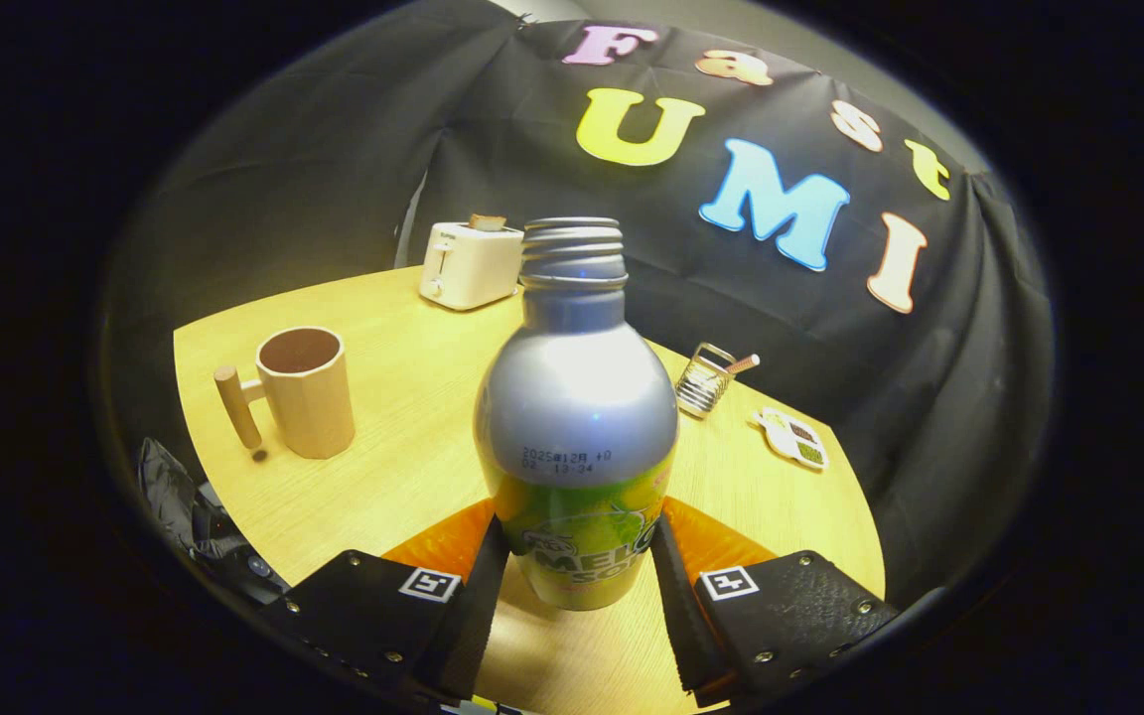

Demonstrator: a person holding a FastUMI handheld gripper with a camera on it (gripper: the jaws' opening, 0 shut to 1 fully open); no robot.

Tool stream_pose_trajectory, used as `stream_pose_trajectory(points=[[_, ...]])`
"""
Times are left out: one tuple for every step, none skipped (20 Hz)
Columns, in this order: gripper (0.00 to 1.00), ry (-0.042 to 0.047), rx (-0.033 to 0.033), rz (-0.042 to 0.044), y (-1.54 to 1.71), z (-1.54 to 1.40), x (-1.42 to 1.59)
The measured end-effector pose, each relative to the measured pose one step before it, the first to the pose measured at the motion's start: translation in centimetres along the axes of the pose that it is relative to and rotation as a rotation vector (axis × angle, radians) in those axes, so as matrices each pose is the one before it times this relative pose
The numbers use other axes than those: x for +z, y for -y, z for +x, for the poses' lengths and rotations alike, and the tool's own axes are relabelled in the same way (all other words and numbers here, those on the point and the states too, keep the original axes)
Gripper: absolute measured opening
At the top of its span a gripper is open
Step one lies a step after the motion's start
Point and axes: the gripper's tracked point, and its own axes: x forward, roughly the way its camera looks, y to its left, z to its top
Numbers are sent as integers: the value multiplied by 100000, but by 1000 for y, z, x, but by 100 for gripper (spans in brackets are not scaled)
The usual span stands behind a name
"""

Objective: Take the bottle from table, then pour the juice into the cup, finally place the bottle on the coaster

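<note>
A silver bottle [577, 397] with a green label and an open threaded neck stands upright between my fingers. My gripper [580, 536] is shut on it, with both fingers pressing on its lower body. An orange coaster [438, 544] lies flat on the table and shows on both sides of the bottle, just behind my fingertips. I cannot tell whether the bottle's base touches the table or hangs just above it. A tan cup [306, 392] with a wooden handle stands upright on the table, beyond my fingers to the left.
The round wooden table [413, 457] also holds a white toaster [468, 263] at the back, a small wire rack [706, 379] to the right of the bottle, and a flat white item [792, 439] near the right rim. Black crumpled material [185, 506] lies off the table's left edge.
</note>
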Motion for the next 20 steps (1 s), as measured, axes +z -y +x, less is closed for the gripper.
stream_pose_trajectory(points=[[73,133,474,-1751,-419,141,448],[73,215,583,-1961,-438,126,557],[73,33,682,-2133,-407,179,433],[73,-214,702,-2072,-314,173,430],[73,-759,516,-2026,-379,215,126],[73,-1007,220,-2008,-204,176,122],[73,-764,75,-1533,-200,193,102],[73,-501,-153,-1086,-179,-30,164],[73,-195,-164,-1186,-291,-115,78],[73,-350,28,-1687,-273,-9,174],[73,-570,178,-2158,-420,-2,154],[73,-905,359,-2392,-345,71,-32],[73,-815,268,-2211,-347,71,-9],[73,-641,-1006,-2385,-112,-34,31],[73,-796,-973,-2467,-202,-35,98],[73,-525,-151,-2060,-228,61,52],[73,-236,-68,-1976,-333,80,205],[73,-391,15,-1868,-170,73,110],[73,-746,-143,-1695,-73,160,305],[73,-871,244,-1253,-117,113,154]])
